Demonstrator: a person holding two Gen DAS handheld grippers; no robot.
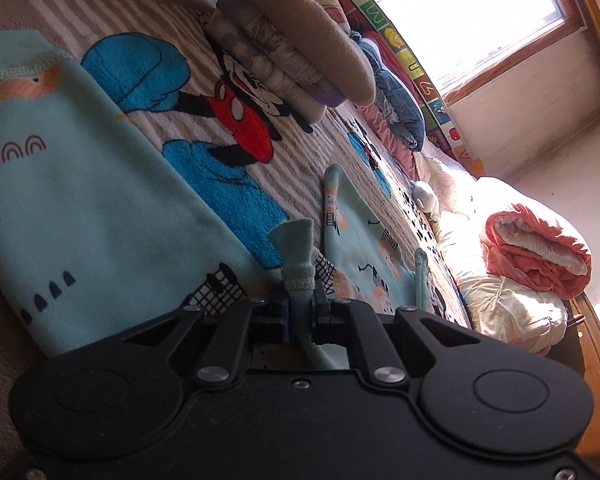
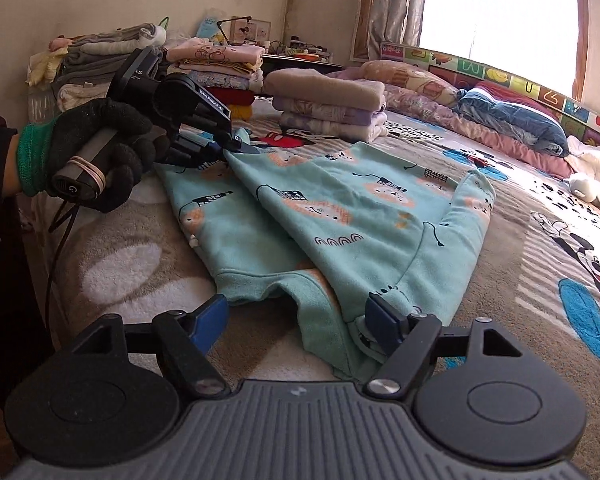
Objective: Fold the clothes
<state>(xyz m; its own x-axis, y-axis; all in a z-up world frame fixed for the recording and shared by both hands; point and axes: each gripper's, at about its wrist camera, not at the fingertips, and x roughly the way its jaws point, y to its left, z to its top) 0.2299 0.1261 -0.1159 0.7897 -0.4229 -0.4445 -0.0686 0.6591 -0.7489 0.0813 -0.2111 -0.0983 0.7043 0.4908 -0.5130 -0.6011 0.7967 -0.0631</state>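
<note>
left tongs (image 2: 236, 145) | white print "GenRobot.AI" | on the body

Bed (image 2: 480, 300) with Mickey Mouse blanket (image 1: 236, 120) carries mint printed sweatshirt (image 2: 340, 216), folded clothes stack (image 2: 328, 108), pillows (image 2: 512, 120), rolled coral quilt (image 1: 536, 248) at edge.
</note>
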